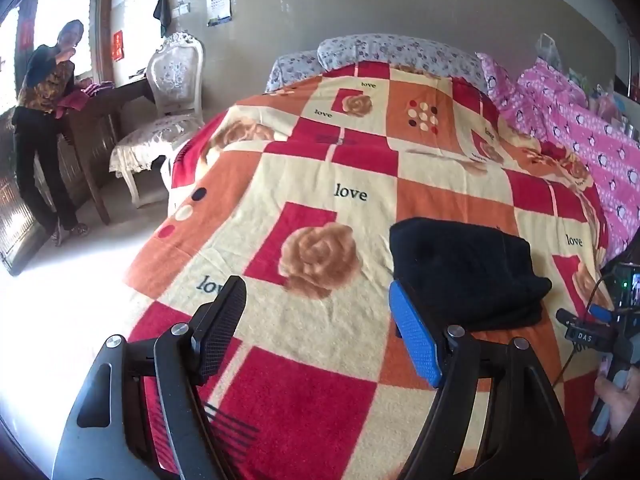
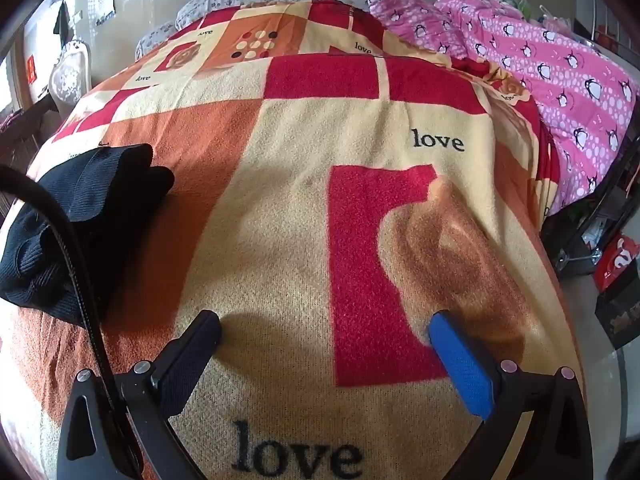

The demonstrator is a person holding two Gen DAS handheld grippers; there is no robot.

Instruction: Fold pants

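Observation:
The black pants [image 1: 464, 272] lie folded in a compact bundle on the patterned blanket [image 1: 280, 208]. In the left wrist view they sit just beyond my blue finger, right of centre. My left gripper [image 1: 316, 308] is open and empty, held above the blanket to the left of the pants. In the right wrist view the pants [image 2: 76, 220] lie at the far left. My right gripper [image 2: 324, 328] is open and empty, low over the blanket [image 2: 320, 128], to the right of the pants. The right gripper also shows at the right edge of the left wrist view [image 1: 584, 328].
A pink penguin quilt [image 2: 552, 76] is piled along the bed's right side. Floral pillows [image 1: 384, 52] lie at the head. A white chair [image 1: 164, 120], a dark desk and a standing person [image 1: 44, 128] are left of the bed. Boxes [image 2: 616, 276] stand at the right.

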